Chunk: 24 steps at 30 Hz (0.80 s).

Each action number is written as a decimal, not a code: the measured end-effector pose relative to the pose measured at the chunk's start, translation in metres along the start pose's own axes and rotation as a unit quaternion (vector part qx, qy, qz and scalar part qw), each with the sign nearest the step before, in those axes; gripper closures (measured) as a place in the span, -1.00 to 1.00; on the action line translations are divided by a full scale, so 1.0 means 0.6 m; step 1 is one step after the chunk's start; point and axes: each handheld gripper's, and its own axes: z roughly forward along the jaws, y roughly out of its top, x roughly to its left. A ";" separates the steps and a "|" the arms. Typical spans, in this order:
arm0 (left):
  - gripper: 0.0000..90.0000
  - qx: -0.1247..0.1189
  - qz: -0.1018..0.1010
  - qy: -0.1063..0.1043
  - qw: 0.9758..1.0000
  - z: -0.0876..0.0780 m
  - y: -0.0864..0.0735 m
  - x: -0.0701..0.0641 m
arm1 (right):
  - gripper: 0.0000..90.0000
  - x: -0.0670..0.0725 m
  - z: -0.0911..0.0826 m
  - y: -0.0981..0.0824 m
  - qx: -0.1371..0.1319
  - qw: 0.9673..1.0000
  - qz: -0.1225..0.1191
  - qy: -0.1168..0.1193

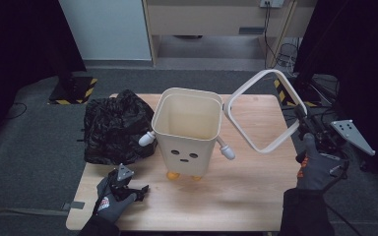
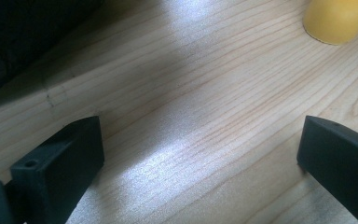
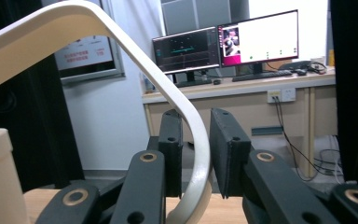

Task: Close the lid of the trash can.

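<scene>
The right hand-held gripper (image 3: 196, 154) pinches the cream rim ring (image 1: 263, 110), lifted beside the bin (image 1: 187, 130).

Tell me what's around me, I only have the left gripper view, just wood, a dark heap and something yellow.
Observer: The yellow thing is a foot of a cream bin with a face, standing open-topped mid-table.
Operator: And the dark heap?
Observer: A crumpled black bag lying left of the bin.
Operator: Where is the right gripper?
Observer: The right gripper is raised at the table's right edge, clamped on a cream ring frame held in the air beside the bin.
Operator: Is my gripper holding anything?
Observer: No, the left gripper is open over bare table.
</scene>
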 end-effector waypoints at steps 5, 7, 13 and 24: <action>-1.00 0.000 0.000 0.000 1.000 0.000 0.000 0.000 | 0.67 0.009 0.008 0.012 -0.005 1.000 0.002 0.012; -1.00 0.000 0.000 0.000 1.000 0.000 0.000 0.000 | 0.67 0.011 0.010 0.015 -0.005 1.000 0.001 0.014; -1.00 0.000 0.000 0.000 1.000 0.000 0.000 0.000 | 0.67 0.027 0.022 0.029 -0.003 1.000 -0.001 0.030; -1.00 0.000 0.000 0.000 1.000 0.000 0.000 0.000 | 0.69 0.054 0.043 0.049 -0.002 0.998 -0.003 0.067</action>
